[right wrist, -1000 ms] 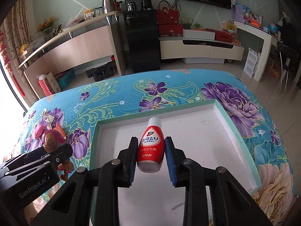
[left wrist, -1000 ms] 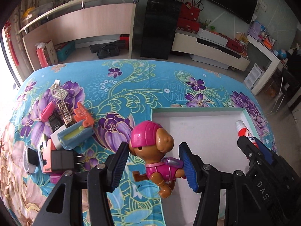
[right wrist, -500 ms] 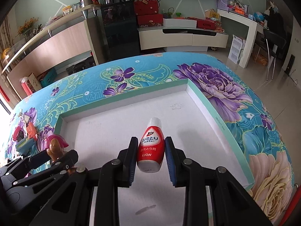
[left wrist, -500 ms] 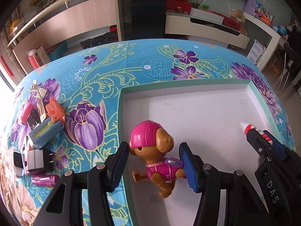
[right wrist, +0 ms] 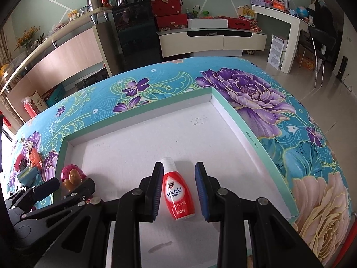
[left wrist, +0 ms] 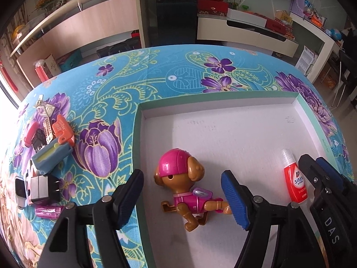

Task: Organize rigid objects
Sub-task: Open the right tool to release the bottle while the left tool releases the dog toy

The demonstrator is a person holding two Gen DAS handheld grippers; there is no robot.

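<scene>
A pink-helmeted toy puppy [left wrist: 185,189] lies on the white floor of the shallow green-rimmed tray [left wrist: 214,92]. My left gripper [left wrist: 185,198] is open around it, its jaws spread wide. A small red bottle with a white cap [right wrist: 177,195] lies in the same tray [right wrist: 236,120]. My right gripper [right wrist: 179,191] is open, its jaws on either side of the bottle with a gap. The bottle also shows in the left wrist view [left wrist: 293,179], and the puppy in the right wrist view [right wrist: 71,175].
A pile of small items sits on the floral cloth left of the tray: a blue case [left wrist: 50,156], an orange tag [left wrist: 62,129], a black plug adapter [left wrist: 43,188], keys [left wrist: 44,111] and a purple tube [left wrist: 48,212]. The table's far edge drops to the floor.
Both grippers moved over the tray and opened. The puppy and the bottle, held a moment ago, now lie released on the tray floor.
</scene>
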